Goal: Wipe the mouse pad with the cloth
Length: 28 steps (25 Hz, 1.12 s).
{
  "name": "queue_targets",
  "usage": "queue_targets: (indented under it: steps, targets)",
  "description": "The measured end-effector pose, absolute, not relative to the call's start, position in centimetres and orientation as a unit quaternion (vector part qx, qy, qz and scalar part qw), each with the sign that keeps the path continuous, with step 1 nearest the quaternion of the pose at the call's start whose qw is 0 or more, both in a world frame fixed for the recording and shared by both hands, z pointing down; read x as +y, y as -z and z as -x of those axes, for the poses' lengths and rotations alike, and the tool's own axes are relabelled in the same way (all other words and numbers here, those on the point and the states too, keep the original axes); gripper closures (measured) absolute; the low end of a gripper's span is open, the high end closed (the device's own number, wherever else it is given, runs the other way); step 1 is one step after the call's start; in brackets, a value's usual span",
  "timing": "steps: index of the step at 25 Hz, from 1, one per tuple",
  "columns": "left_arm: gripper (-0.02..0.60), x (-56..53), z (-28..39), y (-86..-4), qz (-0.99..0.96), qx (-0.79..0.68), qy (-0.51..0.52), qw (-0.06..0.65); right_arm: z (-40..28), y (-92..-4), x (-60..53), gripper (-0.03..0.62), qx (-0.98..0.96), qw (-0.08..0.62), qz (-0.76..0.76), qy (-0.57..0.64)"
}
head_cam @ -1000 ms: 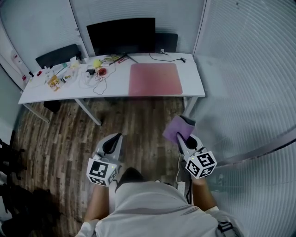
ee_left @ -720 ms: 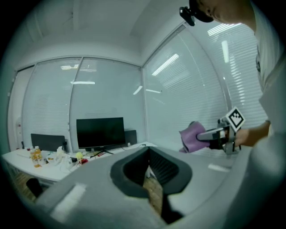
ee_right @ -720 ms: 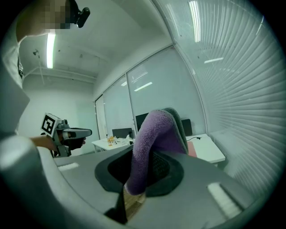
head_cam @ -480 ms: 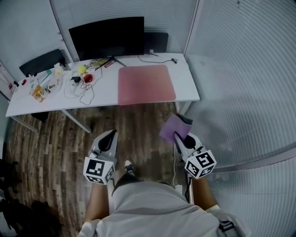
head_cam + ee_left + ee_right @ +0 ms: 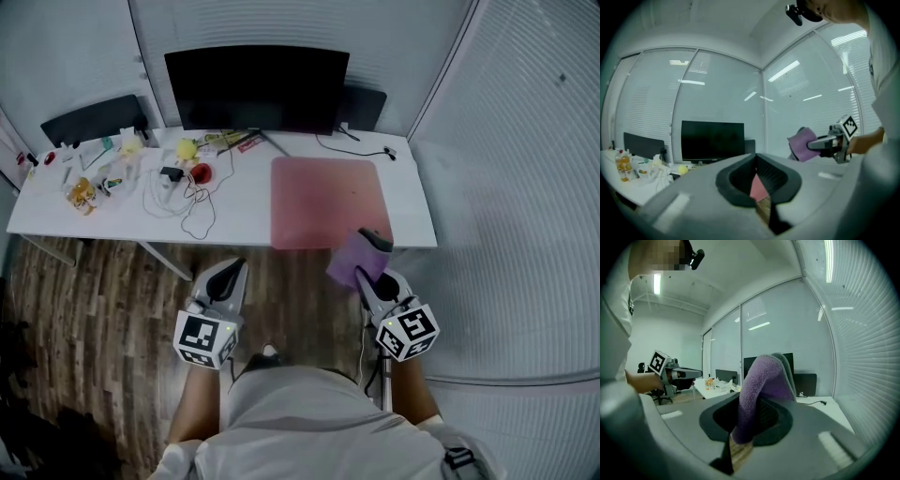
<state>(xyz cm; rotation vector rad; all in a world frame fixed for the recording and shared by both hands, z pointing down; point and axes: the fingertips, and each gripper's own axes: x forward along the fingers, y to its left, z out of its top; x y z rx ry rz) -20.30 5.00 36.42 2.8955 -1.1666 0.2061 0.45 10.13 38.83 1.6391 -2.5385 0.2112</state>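
Observation:
A pink mouse pad (image 5: 326, 202) lies flat on the right half of the white table (image 5: 234, 216), reaching its front edge. My right gripper (image 5: 367, 272) is shut on a purple cloth (image 5: 352, 261), which hangs in the air just before the pad's front right corner. In the right gripper view the cloth (image 5: 764, 380) bulges up out of the jaws. My left gripper (image 5: 225, 281) is shut and holds nothing; it hovers over the wooden floor in front of the table. Through its narrow gap, the left gripper view shows a sliver of the pad (image 5: 759, 187).
A black monitor (image 5: 255, 89) stands at the table's back, with a cable (image 5: 361, 145) behind the pad. Cords, a red item (image 5: 201, 172) and small clutter (image 5: 103, 178) cover the table's left half. A black chair (image 5: 89, 120) is behind. Glass walls close the right side.
The person has stepped toward the table. Both grippers are closer to its front edge, and the cloth now hangs by the pad's front right corner.

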Motion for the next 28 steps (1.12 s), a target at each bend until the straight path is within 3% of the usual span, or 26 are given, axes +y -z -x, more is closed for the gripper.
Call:
queue_targets:
  steps: [10,22,28]
  targets:
    - [0.580,-5.7,20.6,-37.0,-0.929,-0.364,-0.058,0.012,0.4,-40.4,-1.0,0.539,-0.828,0.075,-0.548,-0.089]
    - [0.580,-18.0,8.2,-39.2,-0.913,-0.395,-0.097,0.015,-12.5,-44.0,-16.8,0.539,-0.832,0.039,-0.536,-0.140]
    - [0.580,-23.1,2.6,-38.3,-0.902,-0.420,-0.097,0.020,-17.5,-45.4,-23.4,0.540,-0.856,0.053,-0.488,-0.160]
